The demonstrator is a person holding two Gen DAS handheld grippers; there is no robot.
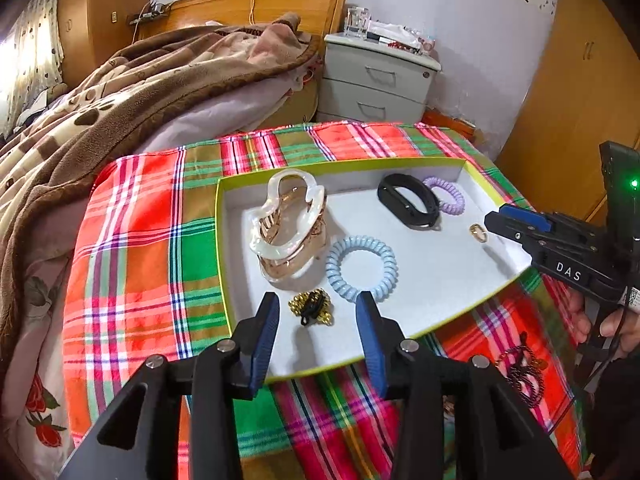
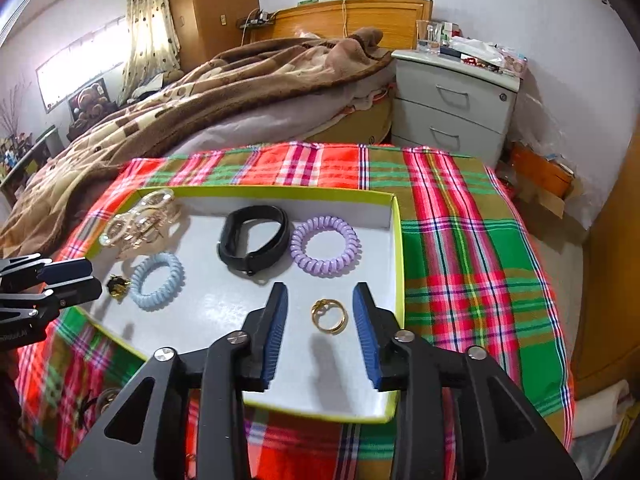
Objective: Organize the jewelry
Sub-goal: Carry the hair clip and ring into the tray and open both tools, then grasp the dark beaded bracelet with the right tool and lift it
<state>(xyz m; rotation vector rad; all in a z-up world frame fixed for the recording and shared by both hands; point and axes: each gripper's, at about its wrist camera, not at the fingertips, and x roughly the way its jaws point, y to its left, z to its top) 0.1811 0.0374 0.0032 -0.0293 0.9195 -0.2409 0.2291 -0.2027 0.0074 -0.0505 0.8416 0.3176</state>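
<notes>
Left gripper, blue-padded fingers spread wide and empty, poised above the near left corner of the tray; a small gold-and-black beaded piece lies on the tray floor directly between and just ahead of the fingertips. Right gripper, likewise wide apart and holding nothing, hangs over the near right part of the same tray, with a gold ring lying flat between its fingers. Farther into the tray: a pale blue coil hair tie just beyond the beaded piece, a large pearly and rose-gold claw clip toward the far left corner, a black wristband and a lilac coil hair tie side by side at the far right. The tray, green-rimmed with a white floor, sits on a surface covered by a red and green plaid cloth. A dark beaded item lies on the cloth outside the tray, on the right-hand side near the person's right hand. Judged relation for the coming move: that loose item is the piece not yet sorted, it lies right of the left gripper and below the right one, so the right arm appears nearer; its long axis cannot be told here
</notes>
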